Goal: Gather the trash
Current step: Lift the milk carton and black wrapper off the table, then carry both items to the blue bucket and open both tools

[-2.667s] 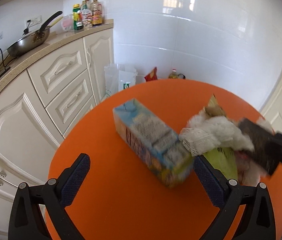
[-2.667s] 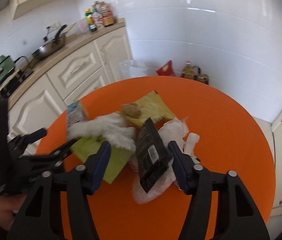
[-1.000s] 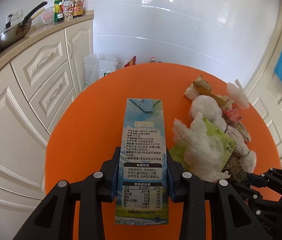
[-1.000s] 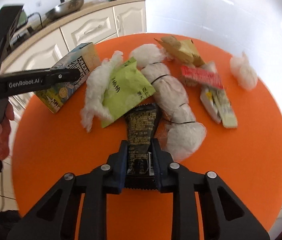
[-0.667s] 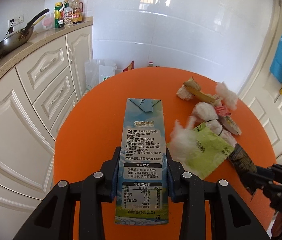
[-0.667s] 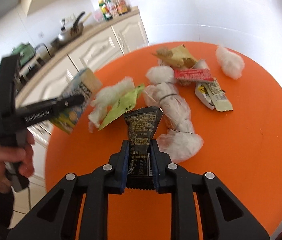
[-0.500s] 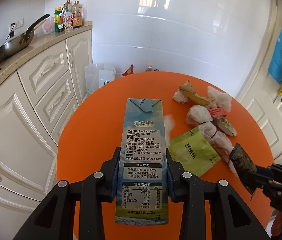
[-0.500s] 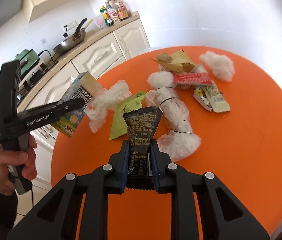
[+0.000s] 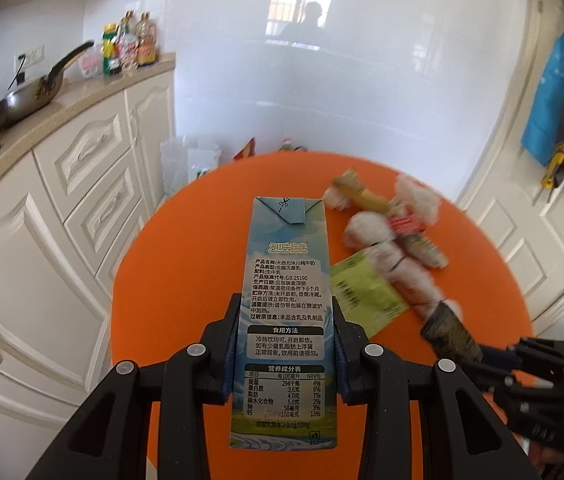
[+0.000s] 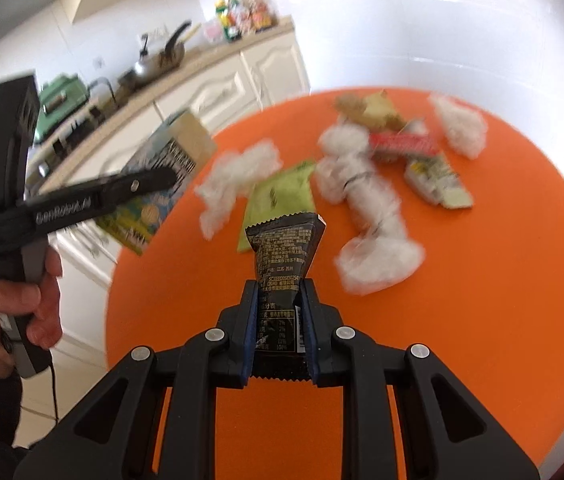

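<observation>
A: What is held by the left gripper?

B: A blue milk carton is clamped between its pads, lengthwise, with the printed panel facing the camera and the folded top pointing away. The jaws are closed only as far as the carton's width. The carton is held above the near left part of the round orange counter.

A: And the right gripper?

B: Its jaws are nearly closed, and a black snack wrapper is pinched by its lower end. The wrapper's serrated top fans out above the pads. It is carried clear of the counter surface.

A: What is left on the counter?

B: A green packet is seen lying flat near the middle, with a white fluffy wad just to its left in the right wrist view. A chain of white bundles tied with dark bands is laid beside the packet. Further back, a red wrapper, a pale printed sachet, a tan crumpled paper and a separate white tuft are grouped together.

A: Is the person visible?

B: A hand is seen wrapped around the left gripper's handle at the left edge of the right wrist view. Much of that view is blurred.
</observation>
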`<action>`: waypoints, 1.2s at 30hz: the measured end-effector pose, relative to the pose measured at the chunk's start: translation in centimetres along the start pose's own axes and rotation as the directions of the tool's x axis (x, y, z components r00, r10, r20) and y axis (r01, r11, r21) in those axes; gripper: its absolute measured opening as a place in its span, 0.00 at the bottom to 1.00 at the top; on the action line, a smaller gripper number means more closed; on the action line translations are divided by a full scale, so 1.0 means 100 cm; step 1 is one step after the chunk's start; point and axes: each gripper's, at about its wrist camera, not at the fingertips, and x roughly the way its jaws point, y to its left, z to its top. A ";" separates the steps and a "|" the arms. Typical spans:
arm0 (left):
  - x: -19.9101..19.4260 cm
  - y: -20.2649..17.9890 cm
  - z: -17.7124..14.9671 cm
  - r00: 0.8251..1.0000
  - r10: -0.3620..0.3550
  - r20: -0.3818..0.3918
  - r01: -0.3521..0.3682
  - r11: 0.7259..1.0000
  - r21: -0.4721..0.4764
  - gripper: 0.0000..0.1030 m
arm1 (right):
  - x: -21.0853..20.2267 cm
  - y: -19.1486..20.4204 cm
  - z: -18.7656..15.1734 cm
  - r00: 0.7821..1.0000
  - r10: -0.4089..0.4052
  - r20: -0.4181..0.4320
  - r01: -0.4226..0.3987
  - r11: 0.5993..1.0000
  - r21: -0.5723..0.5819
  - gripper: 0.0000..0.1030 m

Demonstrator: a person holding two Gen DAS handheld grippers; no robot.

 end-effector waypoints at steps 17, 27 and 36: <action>-0.058 -0.189 0.018 0.947 -0.310 0.091 0.265 0.907 0.327 0.33 | -0.174 -0.116 -0.021 0.916 -0.306 0.258 0.226 0.927 0.299 0.19; -0.019 -0.329 -0.017 0.875 -0.464 -0.137 0.469 0.746 0.473 0.33 | -0.250 -0.215 -0.100 0.819 -0.545 0.181 0.370 0.741 0.560 0.19; 0.064 -0.426 -0.084 0.805 -0.406 -0.433 0.586 0.658 0.473 0.33 | -0.212 -0.312 -0.194 0.838 -0.544 -0.035 0.400 0.570 0.718 0.19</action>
